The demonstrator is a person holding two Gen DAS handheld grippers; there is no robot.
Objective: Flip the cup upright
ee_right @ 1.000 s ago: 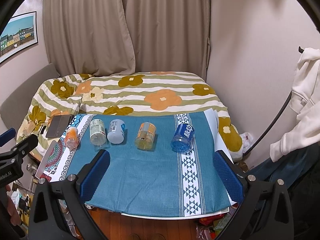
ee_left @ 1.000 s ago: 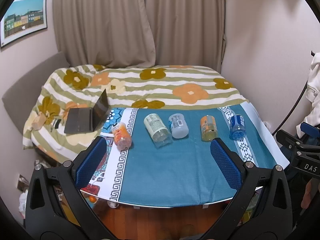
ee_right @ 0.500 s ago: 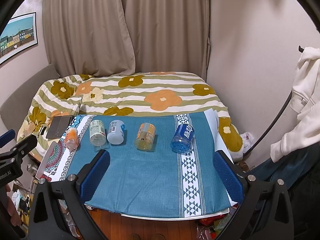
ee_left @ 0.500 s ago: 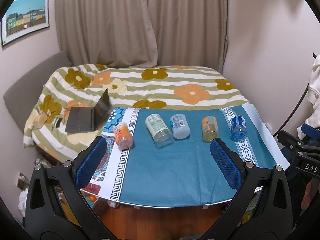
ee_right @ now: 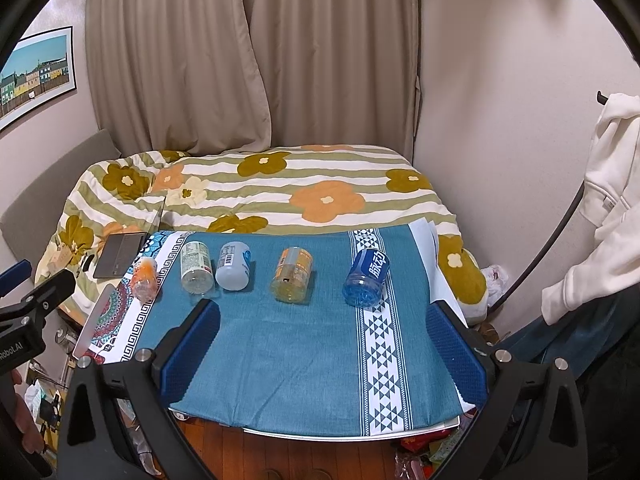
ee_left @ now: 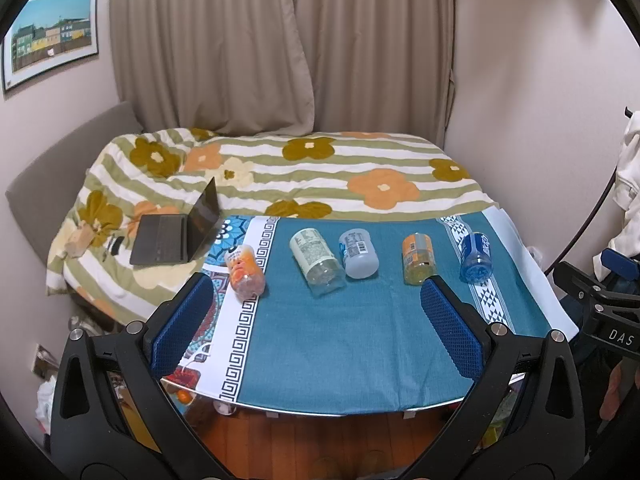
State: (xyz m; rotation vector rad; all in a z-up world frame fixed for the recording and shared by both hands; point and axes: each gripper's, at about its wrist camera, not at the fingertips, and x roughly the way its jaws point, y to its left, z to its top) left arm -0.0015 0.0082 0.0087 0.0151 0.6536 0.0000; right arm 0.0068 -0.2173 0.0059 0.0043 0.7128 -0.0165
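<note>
Several cut-bottle cups lie on their sides in a row on the blue cloth: an orange-pink cup (ee_left: 245,274) (ee_right: 145,279), a clear cup with a pale label (ee_left: 317,261) (ee_right: 196,266), a white-grey cup (ee_left: 358,253) (ee_right: 233,265), an orange-yellow cup (ee_left: 417,258) (ee_right: 292,275) and a blue cup (ee_left: 475,257) (ee_right: 366,277). My left gripper (ee_left: 316,322) is open and empty, held above the table's near edge. My right gripper (ee_right: 324,338) is open and empty, also near the front edge. Both are well short of the cups.
The low table (ee_left: 360,364) (ee_right: 304,376) stands against a bed with a flowered blanket (ee_left: 320,176). An open laptop (ee_left: 176,228) lies on the bed at left. A white hoodie (ee_right: 612,184) hangs at right. Clutter sits under the table.
Both views have shifted very slightly. The cups have not moved and both grippers stay open.
</note>
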